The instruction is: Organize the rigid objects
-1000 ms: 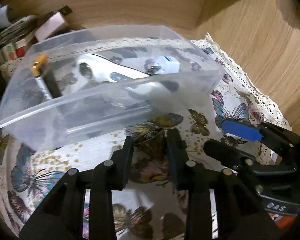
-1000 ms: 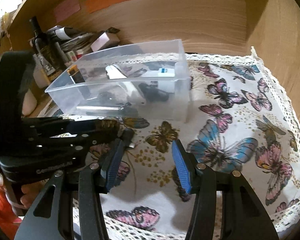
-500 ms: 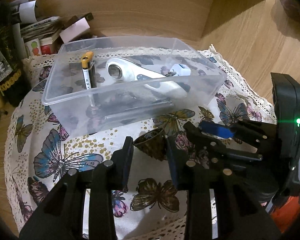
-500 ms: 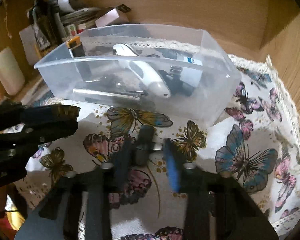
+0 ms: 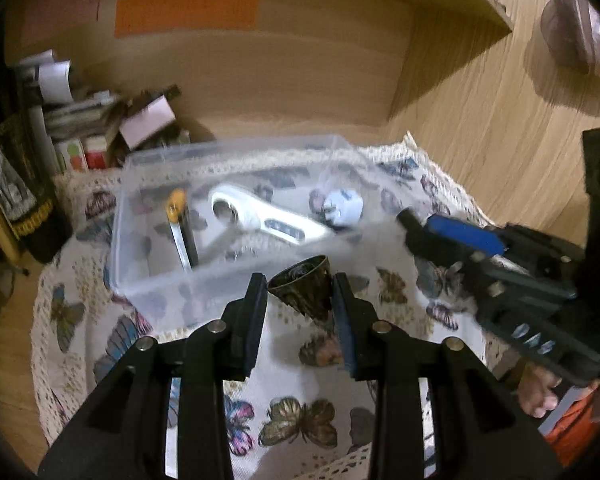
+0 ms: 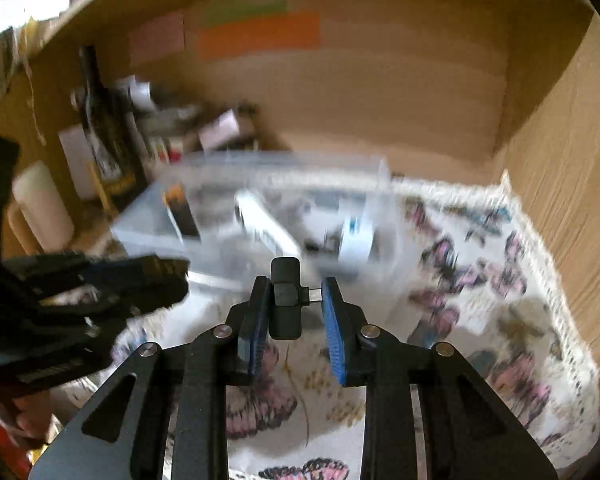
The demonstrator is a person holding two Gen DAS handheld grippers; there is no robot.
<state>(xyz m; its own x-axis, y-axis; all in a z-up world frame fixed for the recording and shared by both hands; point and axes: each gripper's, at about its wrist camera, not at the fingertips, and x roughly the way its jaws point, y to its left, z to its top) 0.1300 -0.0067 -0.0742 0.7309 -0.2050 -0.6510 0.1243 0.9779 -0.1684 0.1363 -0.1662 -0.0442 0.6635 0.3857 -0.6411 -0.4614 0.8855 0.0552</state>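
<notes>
A clear plastic bin [image 5: 148, 216] stands on the butterfly tablecloth; in it lie a white handheld tool [image 5: 260, 220], a yellow-capped pen [image 5: 178, 220] and a small white and blue item [image 5: 342, 210]. My left gripper [image 5: 300, 292] is shut on a dark bronze cone-shaped bell [image 5: 306, 290], held above the cloth just before the bin. My right gripper [image 6: 294, 300] is shut on a small black adapter with a metal plug [image 6: 286, 300], lifted before the bin [image 6: 384, 200]. The right gripper also shows in the left wrist view [image 5: 452, 236], beside the bin's right end.
Books, boxes and a dark bottle [image 5: 24, 184] crowd the back left corner. Wooden walls [image 5: 480, 120] close the back and right. A white cylinder [image 6: 42, 204] stands at the left. The lace-edged cloth [image 6: 540, 280] spreads out to the right of the bin.
Both grippers have risen and pulled back from the cloth. The right one closed on the black adapter and lifted it. The left one lifted the bell off the cloth.
</notes>
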